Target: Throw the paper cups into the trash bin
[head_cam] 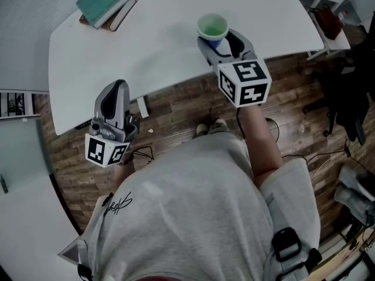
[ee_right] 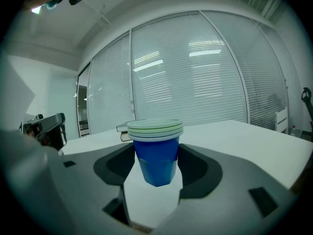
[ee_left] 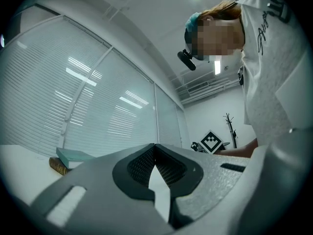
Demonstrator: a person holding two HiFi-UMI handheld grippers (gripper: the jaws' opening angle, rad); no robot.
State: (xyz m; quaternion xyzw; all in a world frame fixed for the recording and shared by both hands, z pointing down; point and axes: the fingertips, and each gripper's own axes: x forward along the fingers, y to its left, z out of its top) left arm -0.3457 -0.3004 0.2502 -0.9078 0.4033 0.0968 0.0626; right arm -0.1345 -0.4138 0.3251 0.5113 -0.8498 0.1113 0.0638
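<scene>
A stack of paper cups (head_cam: 212,27), blue outside with pale green rims, stands at the near edge of the white table (head_cam: 152,45). My right gripper (head_cam: 214,38) has a jaw on each side of it. In the right gripper view both dark pads press the blue sides of the cups (ee_right: 156,153), so the right gripper (ee_right: 156,166) is shut on the stack. My left gripper (head_cam: 118,91) hangs at the table's front edge on the left, shut with nothing in it; its tips meet in the left gripper view (ee_left: 155,147). No trash bin shows in any view.
Two stacked books (head_cam: 105,3) lie at the table's far left corner, also seen as books (ee_left: 68,158) from the left gripper. Dark furniture and clothing (head_cam: 347,92) crowd the wooden floor to the right. Cables (head_cam: 143,154) lie near the person's feet.
</scene>
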